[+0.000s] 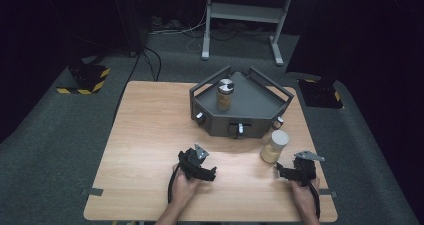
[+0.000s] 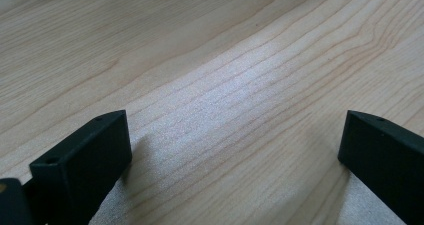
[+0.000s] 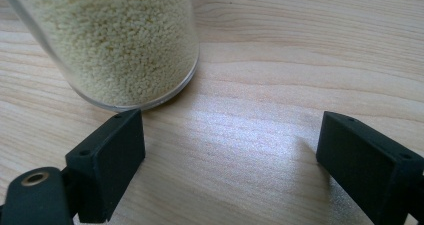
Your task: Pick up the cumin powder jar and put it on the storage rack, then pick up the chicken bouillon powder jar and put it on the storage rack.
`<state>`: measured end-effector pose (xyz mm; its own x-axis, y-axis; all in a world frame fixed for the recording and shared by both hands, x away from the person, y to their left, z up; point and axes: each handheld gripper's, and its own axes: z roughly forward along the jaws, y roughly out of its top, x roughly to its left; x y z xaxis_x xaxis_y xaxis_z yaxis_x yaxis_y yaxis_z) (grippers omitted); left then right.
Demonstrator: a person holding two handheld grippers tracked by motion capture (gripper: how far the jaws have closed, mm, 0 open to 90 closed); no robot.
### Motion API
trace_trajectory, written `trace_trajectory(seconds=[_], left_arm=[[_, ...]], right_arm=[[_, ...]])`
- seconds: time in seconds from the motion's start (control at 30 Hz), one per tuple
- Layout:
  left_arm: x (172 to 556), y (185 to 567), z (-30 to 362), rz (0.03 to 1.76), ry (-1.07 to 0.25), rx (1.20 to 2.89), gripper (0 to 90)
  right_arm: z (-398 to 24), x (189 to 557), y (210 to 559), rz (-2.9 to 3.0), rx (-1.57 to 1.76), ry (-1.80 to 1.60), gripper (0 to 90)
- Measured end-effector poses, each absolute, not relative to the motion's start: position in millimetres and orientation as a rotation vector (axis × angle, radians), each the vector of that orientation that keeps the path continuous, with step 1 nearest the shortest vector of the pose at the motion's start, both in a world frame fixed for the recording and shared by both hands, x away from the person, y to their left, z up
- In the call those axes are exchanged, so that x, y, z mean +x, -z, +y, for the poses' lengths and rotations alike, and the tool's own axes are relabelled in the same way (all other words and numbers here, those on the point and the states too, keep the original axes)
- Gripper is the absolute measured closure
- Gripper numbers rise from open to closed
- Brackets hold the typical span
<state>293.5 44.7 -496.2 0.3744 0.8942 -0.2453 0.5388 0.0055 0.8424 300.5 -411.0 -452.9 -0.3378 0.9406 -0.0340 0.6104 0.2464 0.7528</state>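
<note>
My worry is the jar [image 1: 274, 146] of pale grains standing on the bench [image 1: 150, 135] just ahead of my right tongs [image 1: 281, 171]. In the right gripper view the jar [image 3: 120, 45] sits off to the left of the gap, its base just beyond the tip of the left jaw rather than between the two. If I push forward as things stand, I judge that jaw would catch the glass low down and shove or tip it; a tall, narrow jar could topple. It also stands close to the front wall of the dark tray [image 1: 260, 127], so a nudge could knock it against that wall. I would need to shift sideways to centre it first.

The right tongs are open wide, nothing between them, lying low and nearly level over the wood, aimed towards the jar. My right hand [image 1: 305, 190] grips from behind, forearm coming up from the near edge.

The left tongs [image 1: 212, 172] are also spread wide and empty, low over bare wood [image 2: 225, 85] near the middle front, well apart from the jar. A second jar [image 1: 225, 94] with a dark lid stands inside the tray.
</note>
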Motion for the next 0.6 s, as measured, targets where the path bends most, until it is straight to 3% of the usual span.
trace_trajectory(seconds=[0.6], left_arm=[[293.7,496.6,44.2,1.291,-0.458,1.657,0.3]], right_arm=[[-410.8,300.5,452.8,2.038,1.414,-0.897,11.2]])
